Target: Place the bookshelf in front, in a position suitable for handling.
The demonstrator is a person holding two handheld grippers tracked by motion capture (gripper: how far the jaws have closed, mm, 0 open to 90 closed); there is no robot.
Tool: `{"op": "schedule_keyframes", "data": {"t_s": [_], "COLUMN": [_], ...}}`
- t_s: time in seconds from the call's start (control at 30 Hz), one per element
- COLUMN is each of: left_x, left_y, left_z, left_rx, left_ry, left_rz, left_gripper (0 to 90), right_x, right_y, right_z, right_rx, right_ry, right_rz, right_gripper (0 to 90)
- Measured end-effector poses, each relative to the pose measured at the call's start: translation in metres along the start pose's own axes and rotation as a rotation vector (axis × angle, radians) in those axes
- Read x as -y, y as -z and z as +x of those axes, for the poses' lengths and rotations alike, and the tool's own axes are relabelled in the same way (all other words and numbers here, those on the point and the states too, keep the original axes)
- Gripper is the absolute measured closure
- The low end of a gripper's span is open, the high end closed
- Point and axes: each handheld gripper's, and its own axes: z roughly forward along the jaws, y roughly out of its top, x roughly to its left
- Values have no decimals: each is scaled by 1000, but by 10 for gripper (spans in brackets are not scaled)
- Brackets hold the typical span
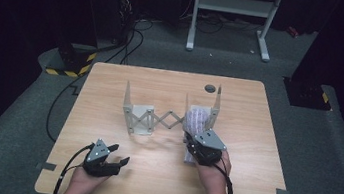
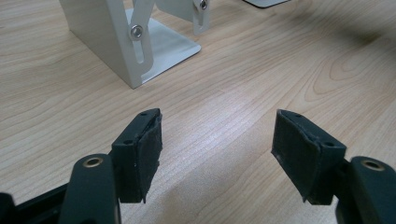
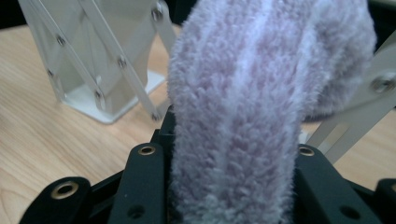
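one fuzzy lilac sock point(image 3: 243, 107) in right hand-held gripper point(image 3: 224, 182)

A light wooden tabletop point(image 1: 171, 84) with rounded corners stands on a grey carpeted floor point(image 1: 334, 148). A small dark round hole point(image 1: 210, 88) sits near its far edge. Beyond it, a white metal frame point(image 1: 231, 14) stands on two feet. At far left, black cables point(image 1: 127, 35) trail across the floor past a dark base edged with yellow-and-black hazard tape point(image 1: 70, 66); a similar base point(image 1: 307, 92) stands at far right. The surroundings are dark, the light falling mostly on the tabletop.
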Motion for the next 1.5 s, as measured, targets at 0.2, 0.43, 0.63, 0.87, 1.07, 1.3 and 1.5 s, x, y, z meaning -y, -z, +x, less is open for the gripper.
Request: {"op": "schedule_keyframes", "data": {"t_s": [0.2,0.43,0.63,0.87,1.07,1.3,1.5], "left_x": [-1,-3,-5,-4,-2,-1,1], "left_y": [-2,-8,-10,-10,-8,-4,-2], "left_z": [-1,-5,-6,-5,-4,-2,0], "left_rx": [10,26,29,27,24,14,7], "left_ry": [-4,-17,-21,-21,-17,-9,-5], "left_rz": [4,10,7,11,15,13,11], "left_gripper": [332,332,332,331,332,331,331], "right_x": [26,43,43,42,29,8,-9], "right_y": [-25,-40,-36,-36,-26,-10,8], "right_z": [-6,-4,-3,0,-1,0,2], "right_rx": [-9,-73,-118,-81,-16,17,48], "right_ry": [-53,-80,-98,-65,-26,6,8], "right_rz": [172,308,319,291,178,53,-74], "right_gripper": [636,636,643,639,633,632,635]}}
